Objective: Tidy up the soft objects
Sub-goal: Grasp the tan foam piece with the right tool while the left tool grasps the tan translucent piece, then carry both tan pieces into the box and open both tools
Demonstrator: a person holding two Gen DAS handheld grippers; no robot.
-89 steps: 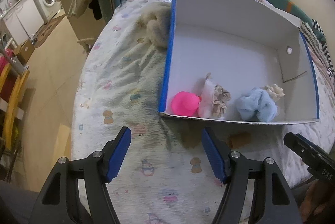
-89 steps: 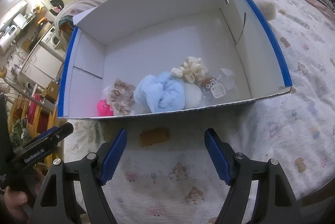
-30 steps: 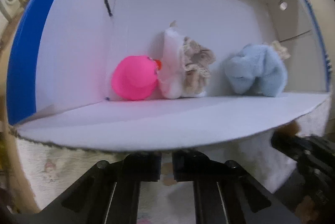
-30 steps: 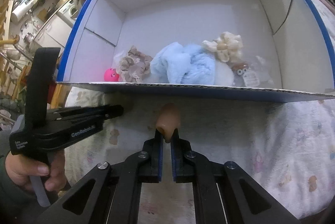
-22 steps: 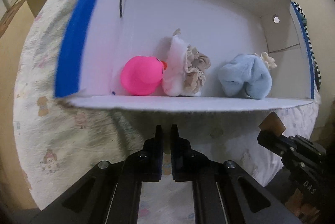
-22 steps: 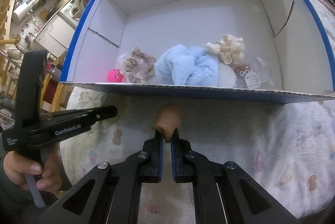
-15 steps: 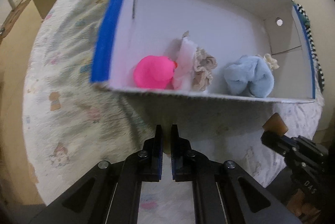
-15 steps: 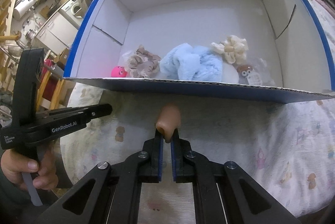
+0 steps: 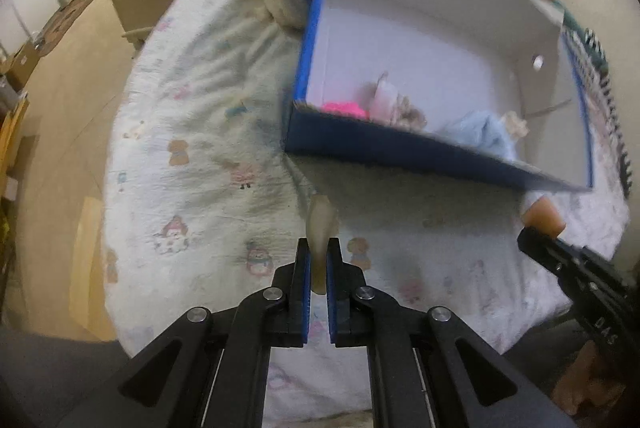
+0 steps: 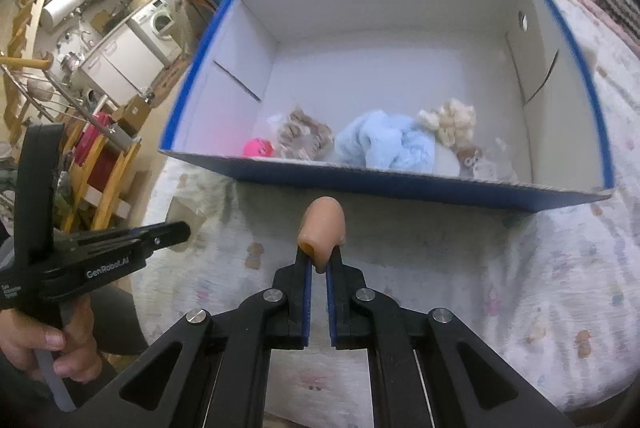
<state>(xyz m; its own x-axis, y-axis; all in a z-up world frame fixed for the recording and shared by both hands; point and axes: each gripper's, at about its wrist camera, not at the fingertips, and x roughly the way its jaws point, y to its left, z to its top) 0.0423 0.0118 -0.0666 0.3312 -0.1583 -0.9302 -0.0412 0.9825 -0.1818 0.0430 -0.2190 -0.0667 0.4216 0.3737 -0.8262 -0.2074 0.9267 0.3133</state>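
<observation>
Two small squashy pieces were held: a tan rounded foam nub (image 10: 322, 224) pinched in the right claw (image 10: 319, 270), a pale cream soft strip (image 9: 320, 228) clenched in the left claw (image 9: 319, 260). Both looked light and yielding, best gripped mid-body. At 12 o'clock sat the blue-edged white cardboard box (image 10: 400, 184) on the printed bedspread (image 9: 200, 156).

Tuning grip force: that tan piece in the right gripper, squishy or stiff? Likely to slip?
The tan piece looks soft: its lower end narrows between the right gripper pads, so it probably compresses. It stands upright unsupported, so likely light and springy, not floppy. Its smooth rounded surface may slip.
</observation>
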